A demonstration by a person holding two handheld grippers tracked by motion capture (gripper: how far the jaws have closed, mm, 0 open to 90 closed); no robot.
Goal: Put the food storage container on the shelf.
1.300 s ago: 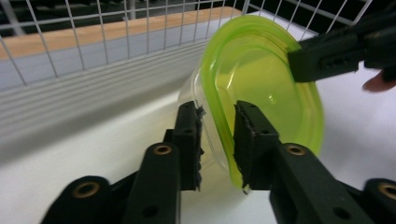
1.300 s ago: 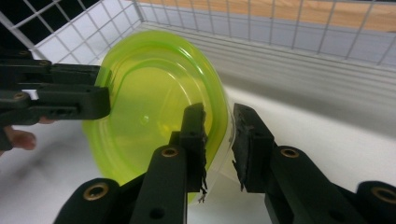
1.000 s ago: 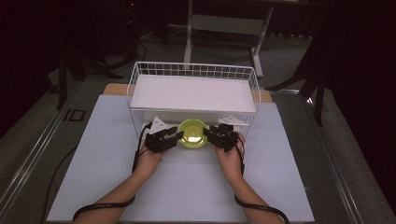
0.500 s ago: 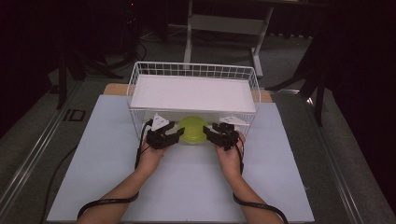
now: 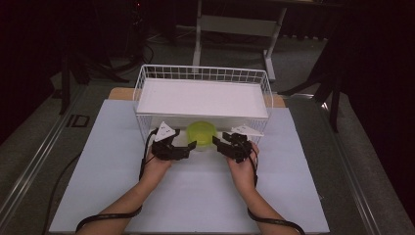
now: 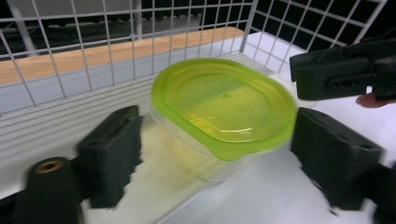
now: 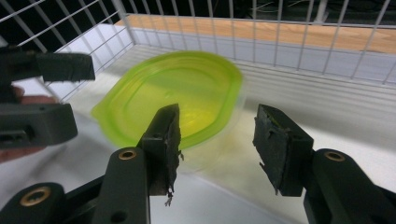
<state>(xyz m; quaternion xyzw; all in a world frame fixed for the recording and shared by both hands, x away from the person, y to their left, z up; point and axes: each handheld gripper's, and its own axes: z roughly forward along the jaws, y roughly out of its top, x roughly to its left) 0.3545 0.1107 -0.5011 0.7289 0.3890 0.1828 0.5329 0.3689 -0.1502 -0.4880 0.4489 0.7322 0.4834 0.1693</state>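
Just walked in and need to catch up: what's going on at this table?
A person works with tongs in each hand at a white wire basket on the table. A clear container with a lime-green lid sits under the basket's white shelf, at its open front. The left tongs have just been opening: their jaws stand wide on either side of the container, not pressing it. The right tongs are open too, pads clear of the lid's edge. Neither grips it now.

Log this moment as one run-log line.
left gripper: jaws just opened, clear of container | right gripper: open | container: under basket shelf
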